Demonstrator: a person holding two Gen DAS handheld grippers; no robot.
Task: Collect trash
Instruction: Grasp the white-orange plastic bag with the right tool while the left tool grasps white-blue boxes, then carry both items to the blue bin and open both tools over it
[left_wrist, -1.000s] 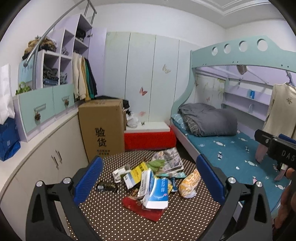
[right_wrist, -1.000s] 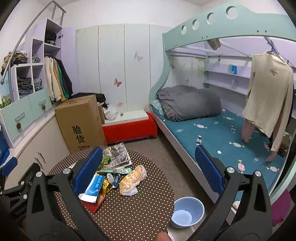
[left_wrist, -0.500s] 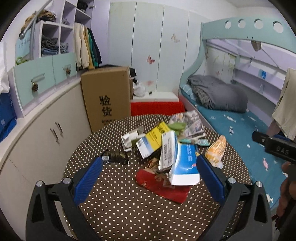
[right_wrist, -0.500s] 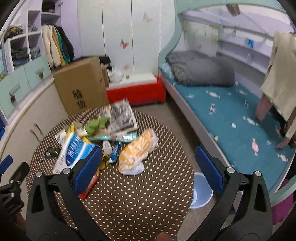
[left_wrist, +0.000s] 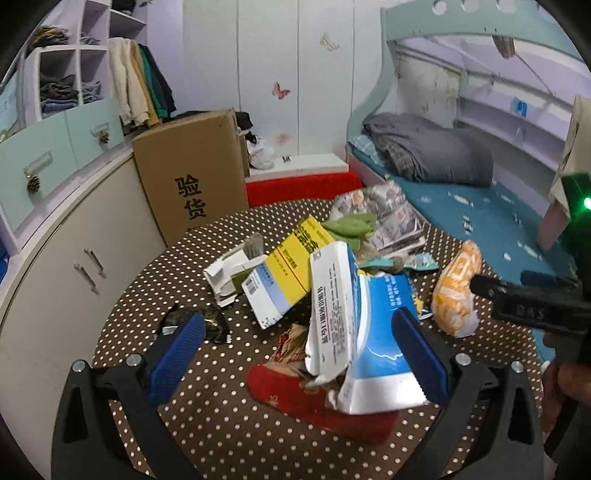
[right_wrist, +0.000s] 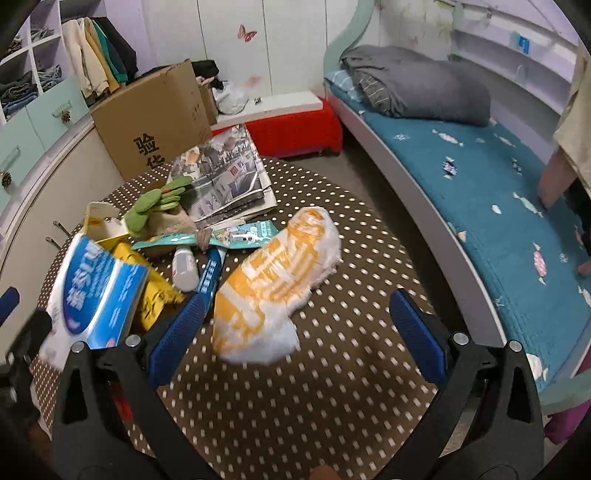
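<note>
we see the round dotted desk (right_wrist: 332, 406) bare along its near and right parts in the right wrist view, so the right claw (right_wrist: 293, 325), jaws spread wide, has free room there. the orange bag (right_wrist: 273, 284) lies just ahead between its fingers. left of it the pile crowds the way: blue box (right_wrist: 99, 291), yellow box (right_wrist: 155, 291), white bottle (right_wrist: 184, 267), newspaper (right_wrist: 221, 177) behind. in the left wrist view the left claw (left_wrist: 295, 350) straddles the blue box (left_wrist: 373, 332) and red wrapper (left_wrist: 321, 406); bare desk lies at near left, past the dark wrapper (left_wrist: 192, 321). the carton (left_wrist: 192, 177) and cabinet (left_wrist: 55, 258) wall the far left, the bed (right_wrist: 498, 206) the right.
</note>
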